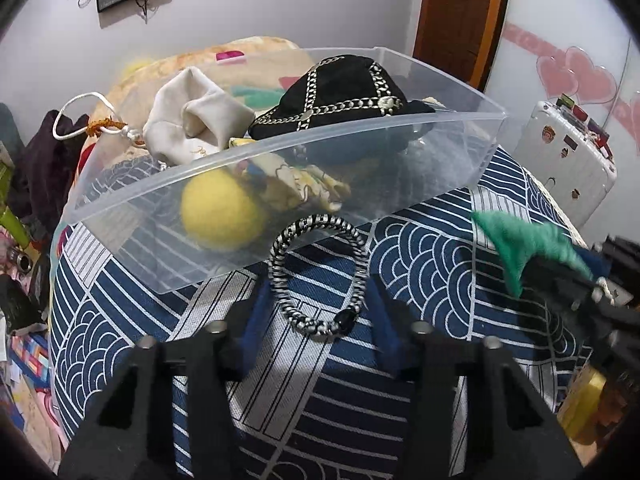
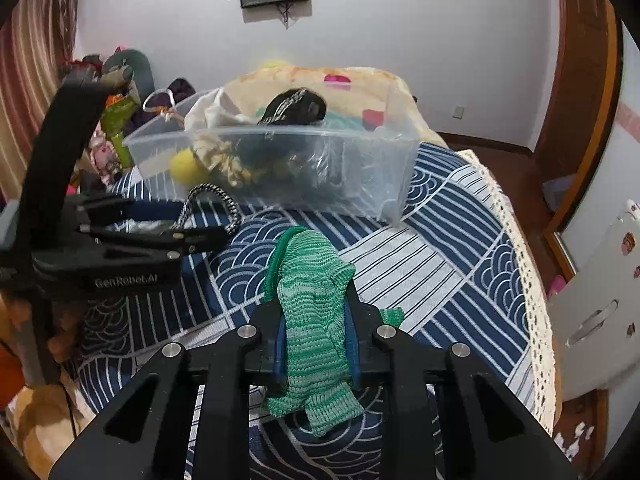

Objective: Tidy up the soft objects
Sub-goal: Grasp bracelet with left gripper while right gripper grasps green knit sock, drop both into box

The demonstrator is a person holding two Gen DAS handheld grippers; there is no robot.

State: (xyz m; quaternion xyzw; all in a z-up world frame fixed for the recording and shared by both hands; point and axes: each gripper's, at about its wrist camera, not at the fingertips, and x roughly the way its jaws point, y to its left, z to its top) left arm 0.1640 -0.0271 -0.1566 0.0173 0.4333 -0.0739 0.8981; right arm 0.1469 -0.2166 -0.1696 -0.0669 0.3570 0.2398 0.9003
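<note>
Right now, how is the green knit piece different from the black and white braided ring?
The green knit piece is floppy fabric clamped in the right gripper above the bed; the braided ring is a corded loop between the left gripper's open fingers, its far end against the clear bin. The knit is all green; the ring is black and white. Both are outside the bin.

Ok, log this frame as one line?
right claw: shut on green knit cloth | left claw: open around braided hair loop | clear bin: holds yellow ball, black cap
</note>
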